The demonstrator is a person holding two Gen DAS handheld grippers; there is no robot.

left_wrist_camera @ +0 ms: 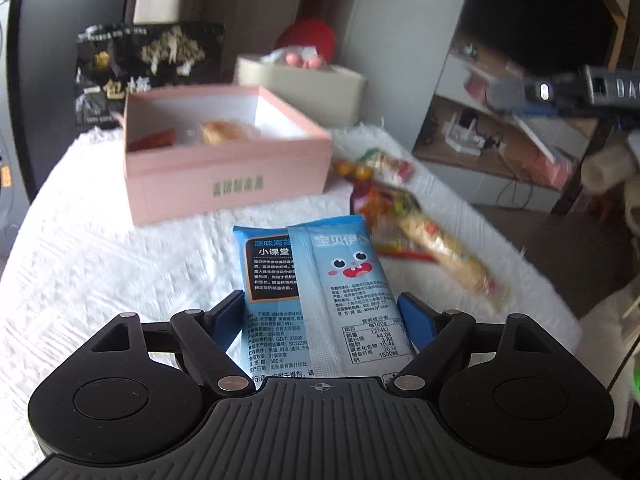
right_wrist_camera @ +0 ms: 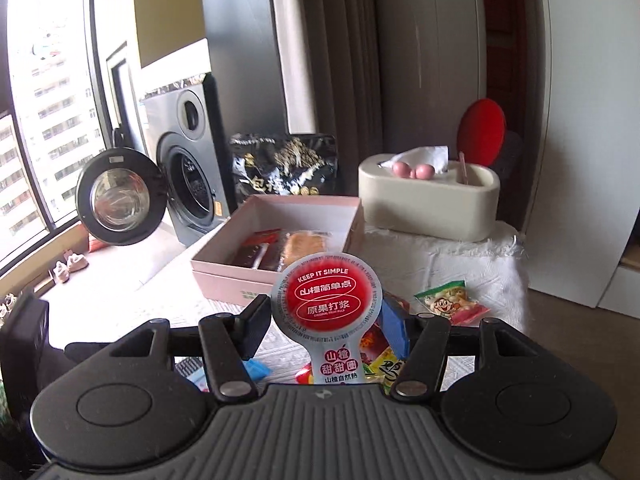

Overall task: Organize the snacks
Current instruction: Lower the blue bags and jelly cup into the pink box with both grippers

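Observation:
My left gripper is shut on a light-blue seaweed snack packet and holds it above the white cloth, in front of the open pink box. The box holds a red packet and an orange pastry. My right gripper is shut on a red-and-silver round hawthorn snack packet, held upright in front of the same pink box. More snack packets lie in a loose pile to the right of the box, and a cartoon-face packet lies near my right gripper.
A black snack bag stands behind the box. A cream tissue holder with pink balls stands at the back right. The white cloth covers the table. A washing machine with its door open stands to the left.

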